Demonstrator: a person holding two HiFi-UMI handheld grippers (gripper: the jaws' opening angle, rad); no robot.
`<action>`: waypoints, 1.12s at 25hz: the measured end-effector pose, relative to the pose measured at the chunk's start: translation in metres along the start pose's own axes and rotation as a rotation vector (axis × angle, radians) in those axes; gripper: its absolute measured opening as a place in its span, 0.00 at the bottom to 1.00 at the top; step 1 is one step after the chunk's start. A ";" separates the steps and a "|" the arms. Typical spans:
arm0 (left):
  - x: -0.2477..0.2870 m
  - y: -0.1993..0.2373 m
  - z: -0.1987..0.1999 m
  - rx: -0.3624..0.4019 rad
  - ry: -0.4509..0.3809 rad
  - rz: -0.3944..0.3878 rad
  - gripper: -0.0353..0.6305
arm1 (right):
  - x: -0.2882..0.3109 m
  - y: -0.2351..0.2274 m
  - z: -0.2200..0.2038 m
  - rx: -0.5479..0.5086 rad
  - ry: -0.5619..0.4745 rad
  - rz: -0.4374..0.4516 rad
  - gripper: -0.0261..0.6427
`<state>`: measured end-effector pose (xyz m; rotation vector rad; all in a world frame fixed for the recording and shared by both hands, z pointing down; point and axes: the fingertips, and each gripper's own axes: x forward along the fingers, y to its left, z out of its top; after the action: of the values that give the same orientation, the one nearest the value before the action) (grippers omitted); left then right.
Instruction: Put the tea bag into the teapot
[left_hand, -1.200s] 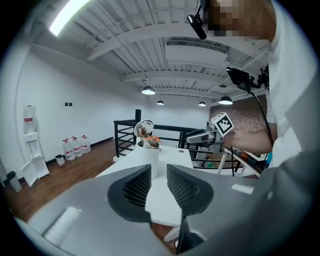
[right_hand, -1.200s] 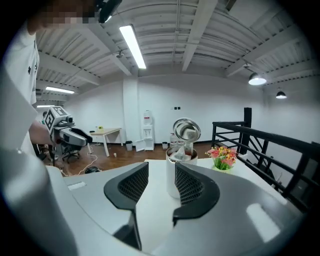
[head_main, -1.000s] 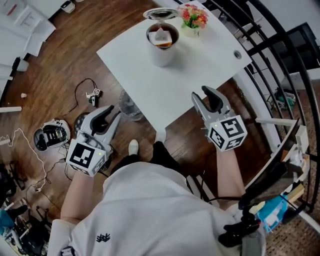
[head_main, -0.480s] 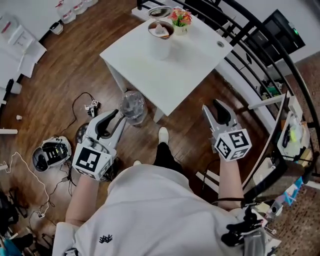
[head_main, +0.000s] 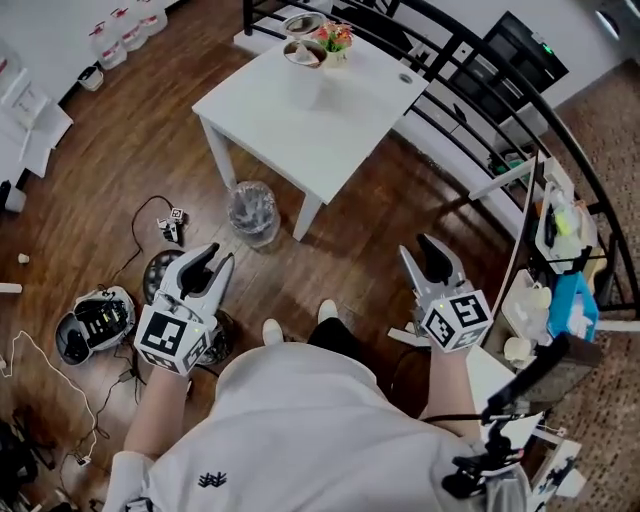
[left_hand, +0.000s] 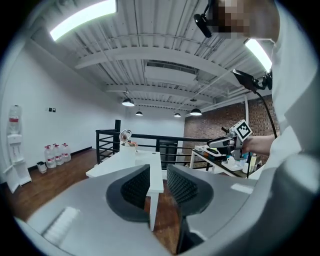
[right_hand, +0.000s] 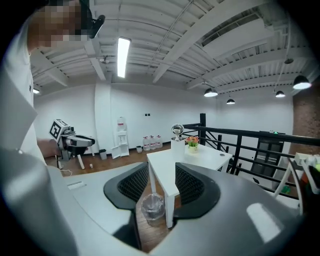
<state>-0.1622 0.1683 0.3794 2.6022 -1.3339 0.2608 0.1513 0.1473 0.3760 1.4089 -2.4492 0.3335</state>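
In the head view, the left hand-held gripper (head_main: 213, 262) and the right hand-held gripper (head_main: 420, 252) are held low over a dark wooden floor (head_main: 120, 130), both with jaws apart and nothing between them. Well ahead of both stands a white table (head_main: 330, 130). At its far edge is the white teapot (head_main: 303, 72), its mouth uncovered. The tea bag (head_main: 307, 52) shows only as a small pale patch inside, too small for detail. A flower pot (head_main: 333, 38) sits just right of the teapot. A clear wastebasket (head_main: 252, 212) stands by the table's near leg, ahead of the left hand-held gripper. Cables and a round device (head_main: 90, 325) lie on the floor to its left. A black railing (head_main: 470, 60) curves past the table, beyond the right hand-held gripper.

In the left gripper view, the left hand-held gripper (left_hand: 157, 170) has a moderate gap and is empty. The table (left_hand: 130, 162) is far ahead with the teapot (left_hand: 127, 149) on it. Water bottles (left_hand: 55, 155) line the wall far left.

In the right gripper view, the right hand-held gripper (right_hand: 161, 172) has its jaws opening and holds nothing. The table (right_hand: 195, 157), teapot (right_hand: 177, 143) and flower pot (right_hand: 191, 144) stand well ahead, and the wastebasket (right_hand: 152, 207) is nearer, below the gap.
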 end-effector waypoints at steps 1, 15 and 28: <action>-0.004 -0.005 0.000 -0.005 0.000 -0.002 0.17 | -0.008 0.001 0.003 -0.006 -0.009 -0.003 0.29; 0.011 -0.082 0.020 0.024 -0.017 -0.030 0.17 | -0.071 -0.016 0.010 -0.078 0.006 0.023 0.28; 0.025 -0.107 0.018 0.039 0.005 -0.027 0.17 | -0.078 -0.033 0.004 -0.074 -0.002 0.050 0.26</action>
<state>-0.0596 0.2048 0.3574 2.6478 -1.3047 0.2918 0.2165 0.1916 0.3457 1.3201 -2.4757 0.2498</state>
